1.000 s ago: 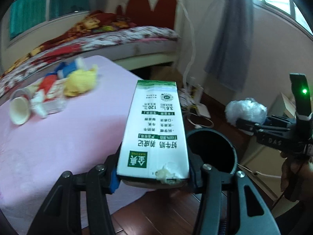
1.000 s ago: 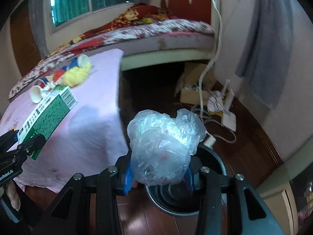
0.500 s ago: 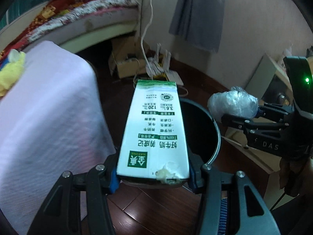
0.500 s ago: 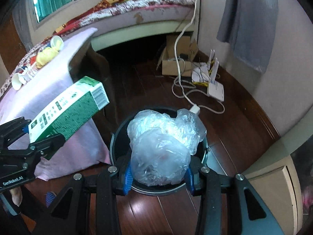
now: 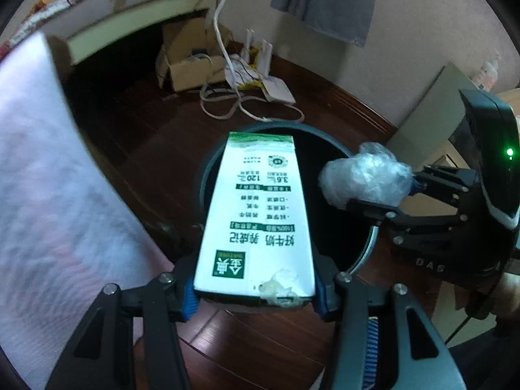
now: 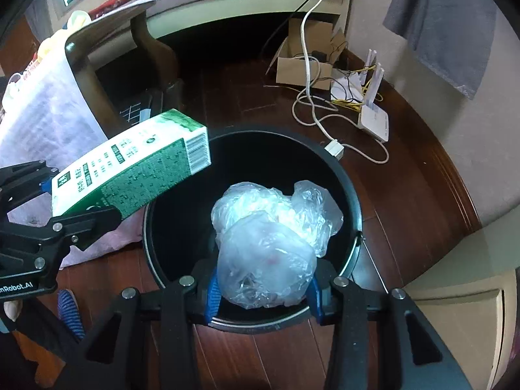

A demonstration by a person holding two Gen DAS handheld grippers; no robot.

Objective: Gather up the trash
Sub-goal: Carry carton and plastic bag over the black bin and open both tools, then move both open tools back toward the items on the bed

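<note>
My left gripper (image 5: 255, 295) is shut on a green-and-white milk carton (image 5: 256, 221), holding it tilted over the near-left rim of a black round trash bin (image 5: 367, 253). The carton (image 6: 130, 169) and left gripper (image 6: 65, 204) also show in the right wrist view. My right gripper (image 6: 263, 292) is shut on a crumpled clear plastic bag (image 6: 273, 243), held above the bin's open mouth (image 6: 349, 191). The bag (image 5: 364, 175) and right gripper (image 5: 393, 195) show at the right of the left wrist view. The bin's inside looks dark.
A table with a pink cloth (image 5: 42, 195) stands left of the bin, with more trash on its far end (image 6: 55, 39). A cardboard box (image 6: 302, 68), white cables (image 6: 325, 120) and a router (image 6: 373, 117) lie on the wooden floor beyond. A pale cabinet (image 6: 461, 308) stands at the right.
Both grippers swung away from the table and down over the bin. The carton and bag now hang above its mouth, both still gripped.
</note>
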